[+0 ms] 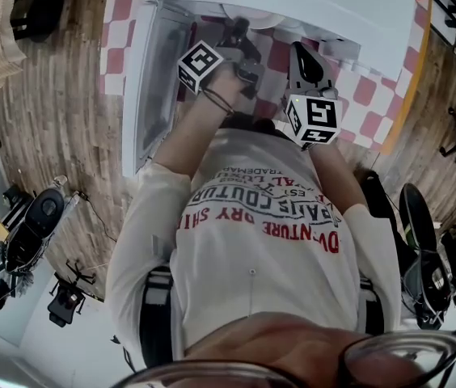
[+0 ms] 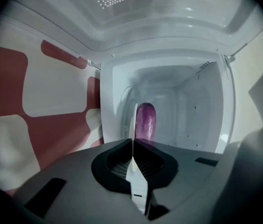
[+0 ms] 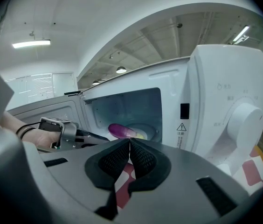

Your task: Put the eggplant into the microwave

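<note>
The purple eggplant (image 3: 121, 130) lies on the round plate (image 3: 145, 132) inside the white microwave (image 3: 224, 92), whose door (image 1: 149, 95) stands swung open to the left. In the left gripper view the eggplant (image 2: 145, 120) shows deep in the cavity, apart from the jaws. My left gripper (image 2: 132, 143) is shut with nothing in it. It hovers at the oven's mouth (image 1: 234, 32), and its fingers (image 3: 99, 136) point in at the eggplant. My right gripper (image 3: 129, 143) is shut and empty too, held back in front of the microwave (image 1: 297, 51).
The microwave stands on a red-and-white checked cloth (image 1: 373, 95). Its control panel with a large dial (image 3: 245, 118) is on the right of the opening. The open door (image 3: 43, 111) flanks my left hand. Stands and gear (image 1: 38, 225) sit on the wooden floor around me.
</note>
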